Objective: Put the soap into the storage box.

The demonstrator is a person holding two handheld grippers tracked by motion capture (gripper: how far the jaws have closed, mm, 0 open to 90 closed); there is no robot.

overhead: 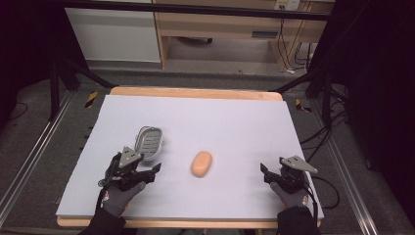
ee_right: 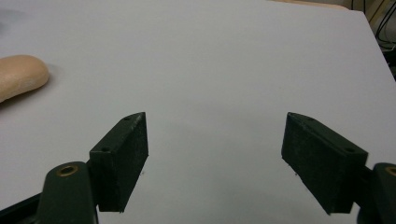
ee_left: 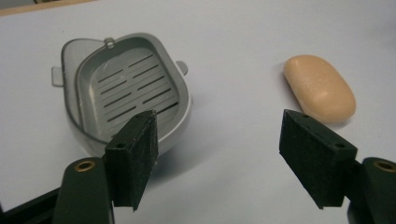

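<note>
A peach-coloured bar of soap [overhead: 201,163] lies on the white table top, near the middle front. To its left stands a grey slotted soap dish [overhead: 148,142]. My left gripper [overhead: 147,174] rests just in front of the dish, open and holding nothing. In the left gripper view the dish [ee_left: 126,95] sits beyond the left jaw and the soap [ee_left: 319,87] beyond the right jaw. My right gripper [overhead: 266,175] is at the front right, open and bare. In the right gripper view the soap [ee_right: 18,76] shows at the left edge.
The white sheet [overhead: 210,117] covers a wooden table [overhead: 195,92]. Black frame bars and cables [overhead: 318,132] run along the right side. Wooden furniture [overhead: 225,29] stands behind the table.
</note>
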